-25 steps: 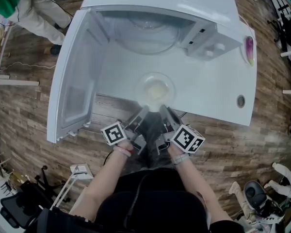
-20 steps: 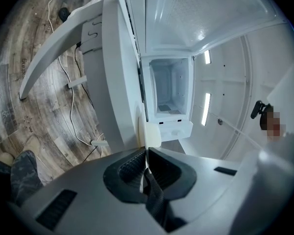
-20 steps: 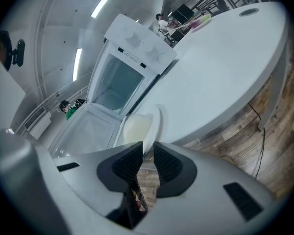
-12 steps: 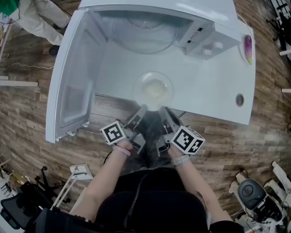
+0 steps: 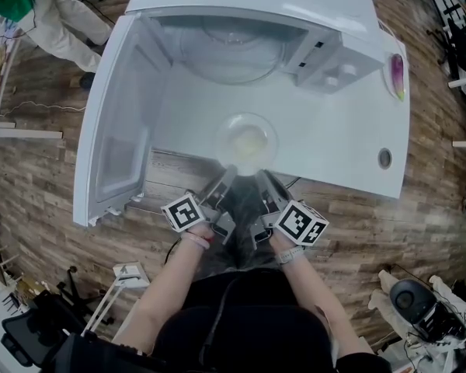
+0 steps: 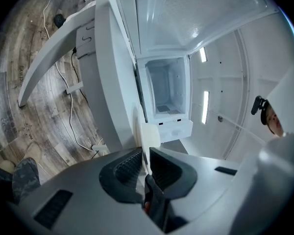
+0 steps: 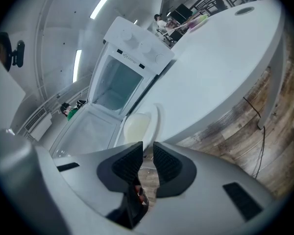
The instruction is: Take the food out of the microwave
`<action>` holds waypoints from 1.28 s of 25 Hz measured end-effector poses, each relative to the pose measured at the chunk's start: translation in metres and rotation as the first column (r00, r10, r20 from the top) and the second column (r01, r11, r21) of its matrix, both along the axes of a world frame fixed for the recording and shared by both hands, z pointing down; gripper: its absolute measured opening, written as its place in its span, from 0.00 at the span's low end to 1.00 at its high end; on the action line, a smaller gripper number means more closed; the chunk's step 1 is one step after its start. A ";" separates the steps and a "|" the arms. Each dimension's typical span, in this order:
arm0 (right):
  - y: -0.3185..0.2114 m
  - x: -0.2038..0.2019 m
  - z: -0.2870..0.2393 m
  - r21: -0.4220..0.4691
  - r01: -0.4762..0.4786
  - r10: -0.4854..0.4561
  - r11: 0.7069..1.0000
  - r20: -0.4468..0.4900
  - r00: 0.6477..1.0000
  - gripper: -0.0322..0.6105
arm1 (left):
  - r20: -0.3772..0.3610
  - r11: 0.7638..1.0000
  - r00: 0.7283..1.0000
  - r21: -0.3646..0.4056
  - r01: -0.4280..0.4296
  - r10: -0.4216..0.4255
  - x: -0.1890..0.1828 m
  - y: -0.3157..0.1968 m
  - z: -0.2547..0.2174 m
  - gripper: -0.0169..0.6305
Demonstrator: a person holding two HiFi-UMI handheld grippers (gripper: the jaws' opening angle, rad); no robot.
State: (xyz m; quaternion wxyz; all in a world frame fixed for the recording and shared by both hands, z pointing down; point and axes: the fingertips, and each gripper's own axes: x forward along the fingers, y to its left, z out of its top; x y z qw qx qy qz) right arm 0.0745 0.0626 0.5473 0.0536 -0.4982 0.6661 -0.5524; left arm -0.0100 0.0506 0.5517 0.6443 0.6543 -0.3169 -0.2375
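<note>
A clear bowl (image 5: 247, 142) of pale yellow food sits on the white table (image 5: 342, 138), close to its front edge, outside the open microwave (image 5: 241, 45). My left gripper (image 5: 231, 169) is at the bowl's near rim. In the left gripper view the thin white rim (image 6: 148, 136) runs between the pads of the left gripper (image 6: 145, 153), whose jaws are opening slightly. My right gripper (image 5: 260, 173) is beside it at the same rim. In the right gripper view its jaws (image 7: 148, 146) stand narrowly apart, floor shows through the gap, and the bowl (image 7: 137, 126) lies just beyond the tips.
The microwave door (image 5: 116, 130) hangs open to the left, over the table's left side. A purple item (image 5: 398, 76) and a round grommet (image 5: 384, 158) are at the table's right. A person (image 5: 54, 14) stands at the far left, and chairs and gear sit on the wood floor.
The bowl and both grippers have kept still. Only a dark round device on the floor at the lower right has shifted.
</note>
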 end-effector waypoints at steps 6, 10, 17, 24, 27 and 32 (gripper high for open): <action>0.001 0.001 0.001 0.004 0.004 -0.004 1.000 0.006 1.000 0.18 | -0.038 0.999 0.999 -0.040 -0.001 0.000 0.002 0.004 -0.001 0.23; 0.003 -0.001 -0.001 0.012 0.012 -0.012 1.000 0.009 1.000 0.18 | -0.003 0.999 1.000 -0.047 0.007 -0.007 -0.007 0.014 0.005 0.24; 0.006 0.001 -0.003 0.027 0.018 -0.018 0.999 0.007 1.000 0.17 | -0.006 0.999 1.000 -0.031 -0.016 0.016 -0.015 0.024 0.007 0.24; 0.008 0.002 -0.007 0.047 0.020 -0.020 0.999 -0.006 1.000 0.13 | 0.096 0.993 0.989 0.025 -0.112 0.109 -0.007 0.033 0.004 0.24; 0.010 0.000 -0.011 0.061 0.025 -0.025 0.998 -0.011 1.000 0.11 | 0.164 0.984 0.976 0.080 -0.159 0.144 -0.005 0.036 -0.003 0.17; 0.014 -0.003 -0.016 0.084 0.048 -0.047 0.995 -0.013 0.999 0.08 | 0.208 0.976 0.965 0.108 -0.188 0.163 -0.002 0.041 -0.009 0.04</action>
